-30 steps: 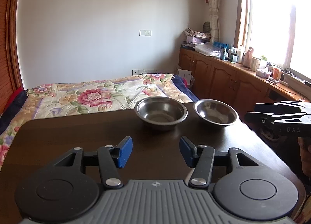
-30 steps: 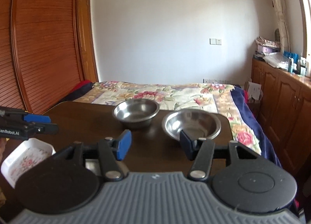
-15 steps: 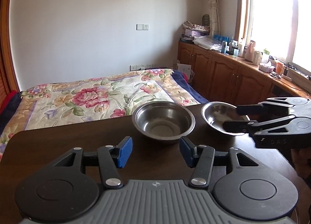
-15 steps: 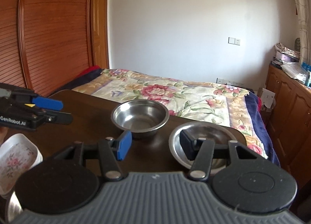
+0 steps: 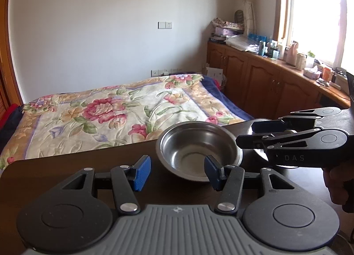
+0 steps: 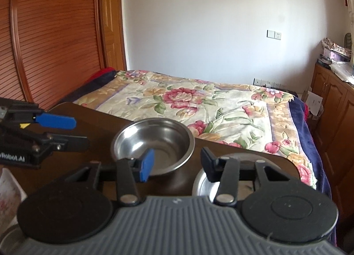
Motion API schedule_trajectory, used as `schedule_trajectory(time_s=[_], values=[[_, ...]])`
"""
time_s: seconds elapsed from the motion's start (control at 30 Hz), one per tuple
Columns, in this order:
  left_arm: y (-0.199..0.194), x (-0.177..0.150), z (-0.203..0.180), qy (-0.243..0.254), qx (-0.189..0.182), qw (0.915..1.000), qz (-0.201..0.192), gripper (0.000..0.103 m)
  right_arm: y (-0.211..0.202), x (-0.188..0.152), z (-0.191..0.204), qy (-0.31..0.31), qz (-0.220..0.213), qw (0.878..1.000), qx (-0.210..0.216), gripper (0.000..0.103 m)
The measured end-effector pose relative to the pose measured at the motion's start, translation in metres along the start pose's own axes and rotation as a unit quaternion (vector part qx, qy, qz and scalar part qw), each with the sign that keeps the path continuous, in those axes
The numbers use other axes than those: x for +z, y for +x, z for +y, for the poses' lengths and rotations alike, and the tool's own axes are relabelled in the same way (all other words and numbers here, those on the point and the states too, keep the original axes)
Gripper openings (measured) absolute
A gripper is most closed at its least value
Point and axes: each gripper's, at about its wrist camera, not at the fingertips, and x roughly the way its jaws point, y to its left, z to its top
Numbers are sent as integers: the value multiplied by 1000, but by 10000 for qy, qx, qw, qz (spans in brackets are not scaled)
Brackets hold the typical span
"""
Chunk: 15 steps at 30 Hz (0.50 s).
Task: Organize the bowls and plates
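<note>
Two steel bowls stand near the far edge of a dark wooden table (image 5: 66, 162). The deeper bowl (image 5: 199, 151) (image 6: 152, 144) is on the left. The shallower bowl (image 6: 203, 184) sits right of it, and in the left wrist view my right gripper (image 5: 245, 133) hides most of it. My left gripper (image 5: 177, 173) is open, its right fingertip over the deeper bowl's near rim, gripping nothing. My right gripper (image 6: 177, 164) has its jaws closing. Its right finger is over the shallower bowl, whose left rim lies between the pads, not pressed.
A bed with a floral quilt (image 5: 106, 109) lies just beyond the table's far edge. Wooden cabinets (image 5: 265, 82) with bottles line the right wall. A white floral tray (image 6: 8, 195) sits at the table's near left. A hand (image 5: 338, 179) holds the right gripper.
Both grippers have moved forward to the bowls, which now look larger and closer. The right gripper's jaws have narrowed. Its right finger now hangs over the shallower bowl.
</note>
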Motion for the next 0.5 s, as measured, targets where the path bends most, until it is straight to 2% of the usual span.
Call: schedule_trajectory(time_s=[0.2, 0.5], values=[[24, 1, 10, -127, 35, 9996, 237, 80, 25, -1, 2, 12, 152, 9999, -38, 42], [40, -1, 15, -214, -56, 9988, 440, 80, 43, 2, 6, -30, 350, 9994, -13, 42]])
